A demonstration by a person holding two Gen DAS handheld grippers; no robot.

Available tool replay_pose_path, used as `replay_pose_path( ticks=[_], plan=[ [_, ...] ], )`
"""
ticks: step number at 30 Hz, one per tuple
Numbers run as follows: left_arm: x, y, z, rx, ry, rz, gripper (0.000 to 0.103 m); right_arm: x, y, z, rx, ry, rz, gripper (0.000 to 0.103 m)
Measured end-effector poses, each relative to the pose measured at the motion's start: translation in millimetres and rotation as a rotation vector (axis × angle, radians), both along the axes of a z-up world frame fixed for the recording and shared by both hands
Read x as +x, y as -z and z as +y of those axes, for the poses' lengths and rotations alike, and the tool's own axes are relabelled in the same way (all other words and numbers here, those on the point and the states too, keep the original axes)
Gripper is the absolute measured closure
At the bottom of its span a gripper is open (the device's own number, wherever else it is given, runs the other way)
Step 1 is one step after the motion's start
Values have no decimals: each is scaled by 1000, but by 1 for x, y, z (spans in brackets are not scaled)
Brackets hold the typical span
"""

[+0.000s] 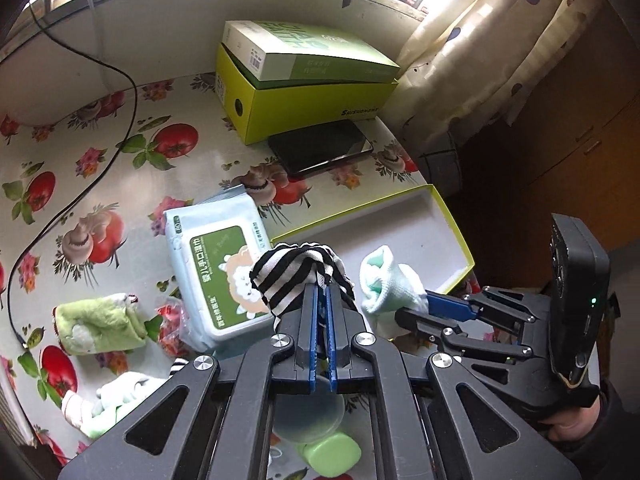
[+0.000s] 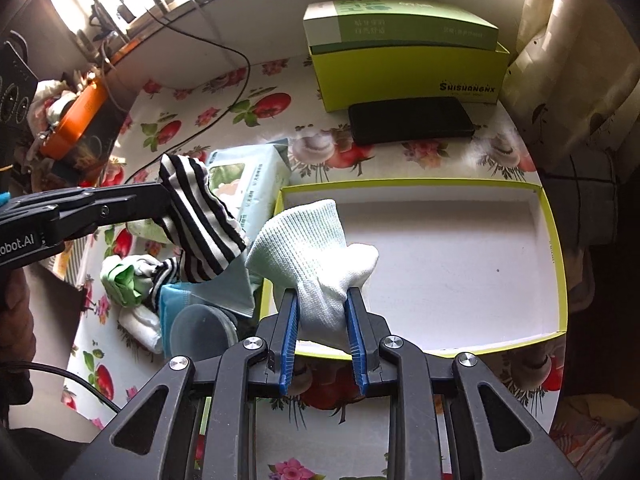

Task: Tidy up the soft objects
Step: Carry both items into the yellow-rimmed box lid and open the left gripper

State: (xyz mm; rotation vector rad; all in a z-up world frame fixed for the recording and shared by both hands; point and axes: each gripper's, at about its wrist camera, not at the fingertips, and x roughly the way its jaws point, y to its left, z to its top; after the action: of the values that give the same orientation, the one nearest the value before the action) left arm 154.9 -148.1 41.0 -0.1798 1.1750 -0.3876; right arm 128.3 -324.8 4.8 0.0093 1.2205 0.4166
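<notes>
My left gripper is shut on a black-and-white striped sock, held above the table; the sock also shows in the right wrist view. My right gripper is shut on a pale mint-white sock, held over the near left corner of the open lime-rimmed box lid. In the left wrist view the mint sock hangs just right of the striped one, in front of the lid. A green rolled sock and more socks lie on the tablecloth.
A wet-wipes pack lies left of the lid. A lime box with a green carton on top stands at the back, a black phone before it. A cable crosses the table. A clear lid and green container sit near.
</notes>
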Motion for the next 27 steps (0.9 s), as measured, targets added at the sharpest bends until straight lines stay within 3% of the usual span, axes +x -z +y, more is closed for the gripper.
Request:
replay_pose_path(
  ticks=[8, 20, 24, 27],
  plan=[
    [35, 21, -28, -30, 36, 52, 99, 14, 20, -10, -23, 7, 37, 81],
    [58, 75, -59, 10, 79, 199, 99, 15, 42, -18, -34, 3, 90, 81],
    [57, 69, -49, 11, 50, 177, 89, 14, 44, -14, -25, -8, 95, 81],
    [57, 62, -40, 2, 25, 154, 70, 15, 46, -9, -27, -20, 98, 81]
  ],
)
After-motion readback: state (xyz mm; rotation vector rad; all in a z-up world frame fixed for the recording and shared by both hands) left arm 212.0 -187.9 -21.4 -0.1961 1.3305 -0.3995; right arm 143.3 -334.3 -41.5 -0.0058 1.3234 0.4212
